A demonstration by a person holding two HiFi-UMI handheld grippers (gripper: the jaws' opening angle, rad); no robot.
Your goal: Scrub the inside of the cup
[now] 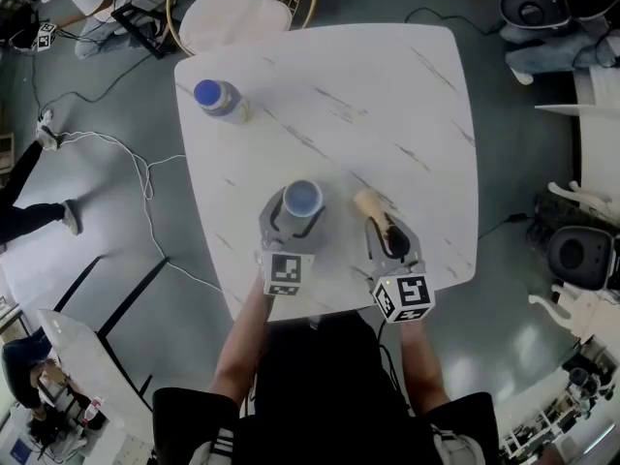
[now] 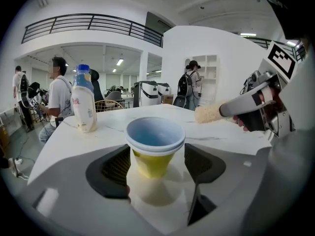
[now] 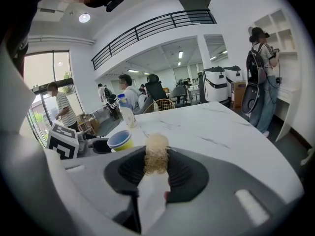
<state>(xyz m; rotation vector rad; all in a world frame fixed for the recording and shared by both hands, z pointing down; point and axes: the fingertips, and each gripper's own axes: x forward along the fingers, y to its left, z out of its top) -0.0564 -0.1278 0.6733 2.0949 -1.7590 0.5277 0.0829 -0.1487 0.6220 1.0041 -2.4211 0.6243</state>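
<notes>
Two pairs of tongs sit side by side at the near edge of the tabletop (image 1: 387, 95). The left tongs (image 2: 156, 165) are spread wide with the cup (image 2: 155, 140) standing upright between their pads. A strip of bare surface shows on either side of its yellow wall, so nothing presses on it yet. That straddle looks meant for bracing: once closed, the pads would keep the cup from sliding or tipping while it is rubbed from within.

The right tongs (image 3: 156, 176) are pinching the white handle of a brush (image 3: 156, 154). Its tan bristle head pokes out past their tips, probably so that only the fuzzy end has to enter the mouth. That head is just right of the cup, near it but apart, and not inside.

The cup's blue interior faces up with nothing over it. Its rim looks doubled, as if one cup were nested in another.

A bottle (image 1: 221, 99) stands beyond the cup to the left, well apart and clear of the work.

By my reading, scrubbing has not begun: the cup needs gripping first, then the brush must swing over and dip in.
</notes>
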